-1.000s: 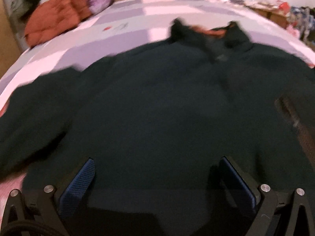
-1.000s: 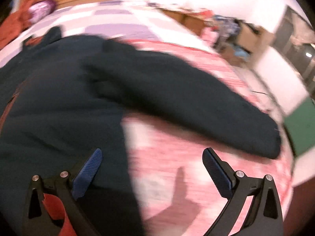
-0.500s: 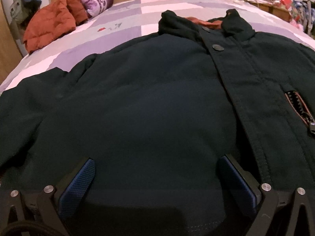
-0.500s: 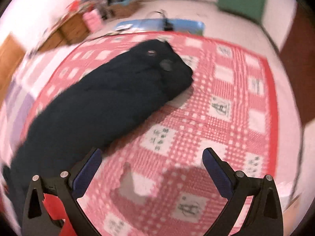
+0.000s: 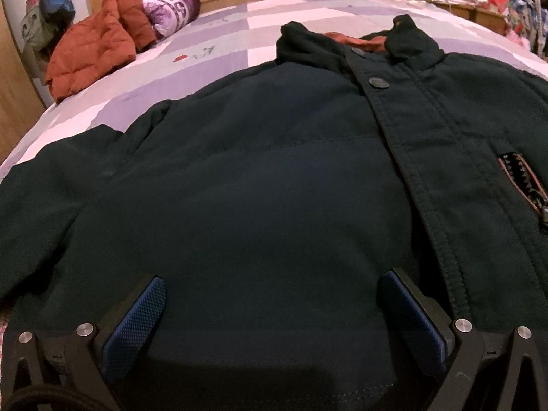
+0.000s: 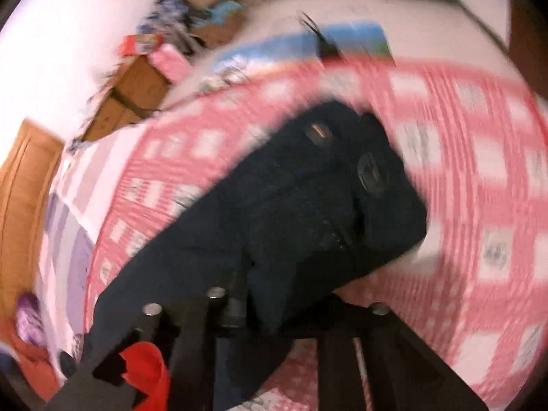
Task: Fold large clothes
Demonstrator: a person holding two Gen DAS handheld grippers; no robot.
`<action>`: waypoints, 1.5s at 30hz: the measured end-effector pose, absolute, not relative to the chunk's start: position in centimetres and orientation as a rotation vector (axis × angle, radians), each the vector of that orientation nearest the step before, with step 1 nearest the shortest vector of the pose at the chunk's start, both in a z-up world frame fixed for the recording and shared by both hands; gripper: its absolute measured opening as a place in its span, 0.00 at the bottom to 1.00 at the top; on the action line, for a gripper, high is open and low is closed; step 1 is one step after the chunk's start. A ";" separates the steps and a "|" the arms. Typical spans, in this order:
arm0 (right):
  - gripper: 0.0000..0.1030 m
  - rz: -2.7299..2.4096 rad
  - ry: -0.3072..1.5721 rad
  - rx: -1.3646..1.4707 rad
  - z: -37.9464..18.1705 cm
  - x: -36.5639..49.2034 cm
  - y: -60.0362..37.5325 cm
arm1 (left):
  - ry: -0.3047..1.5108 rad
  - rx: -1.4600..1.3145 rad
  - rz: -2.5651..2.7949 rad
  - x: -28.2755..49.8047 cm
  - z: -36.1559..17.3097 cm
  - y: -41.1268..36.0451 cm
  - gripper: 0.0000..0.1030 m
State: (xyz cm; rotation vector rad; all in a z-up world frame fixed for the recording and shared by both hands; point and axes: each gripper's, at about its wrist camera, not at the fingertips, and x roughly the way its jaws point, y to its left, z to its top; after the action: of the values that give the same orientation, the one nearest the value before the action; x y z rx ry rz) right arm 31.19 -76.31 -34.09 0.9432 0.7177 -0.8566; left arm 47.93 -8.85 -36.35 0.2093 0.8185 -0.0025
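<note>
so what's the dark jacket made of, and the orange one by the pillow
The dark jacket looks like matte woven cloth over padding: flat sheen, stitched front placket, soft bulges, dull metal-looking buttons. The orange jacket looks like quilted puffer fabric, smooth with puffy stitched channels; probably synthetic, though that is a guess.

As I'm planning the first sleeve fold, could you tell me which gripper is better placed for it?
Right, probably: the right gripper is shut on the sleeve near its cuff. The left gripper is open over the jacket front.
</note>
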 end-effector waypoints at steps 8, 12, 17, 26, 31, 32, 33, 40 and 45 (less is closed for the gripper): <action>0.09 -0.854 0.652 0.314 -21.3 39.1 -69.3 | 0.821 0.218 -0.001 48.0 -36.4 -8.9 1.00; 0.09 -0.713 0.566 0.094 -15.6 44.1 -60.8 | 0.851 0.217 -0.016 48.6 -35.3 -8.8 1.00; 0.09 -0.379 0.504 -0.110 -13.1 50.3 -44.3 | 0.799 0.158 -0.055 47.6 -29.6 -6.4 1.00; 0.08 0.087 0.700 -0.252 -25.8 55.2 -19.2 | 0.783 0.138 0.014 46.9 -26.2 1.8 1.00; 0.08 0.135 0.793 -0.436 -32.9 53.5 -13.3 | 0.834 0.091 0.069 47.5 -28.6 4.9 1.00; 0.08 0.136 0.795 -0.437 -33.3 53.2 -13.0 | 0.838 0.084 0.074 47.6 -28.8 5.1 1.00; 0.08 0.135 0.788 -0.440 -33.6 52.9 -12.7 | 0.841 0.074 0.076 47.6 -29.1 5.3 1.00; 0.10 0.221 0.823 -0.479 -35.6 53.0 -11.1 | 0.840 0.044 0.080 47.7 -29.5 4.7 1.00; 0.29 0.286 0.845 -0.464 -35.5 52.3 -11.5 | 0.817 0.057 0.068 48.2 -28.8 3.8 1.00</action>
State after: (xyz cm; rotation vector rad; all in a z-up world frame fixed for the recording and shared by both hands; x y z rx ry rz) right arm 52.33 -11.54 -35.53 -0.4643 0.8449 0.2864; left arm 48.19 3.81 -28.81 0.0567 0.8168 0.0677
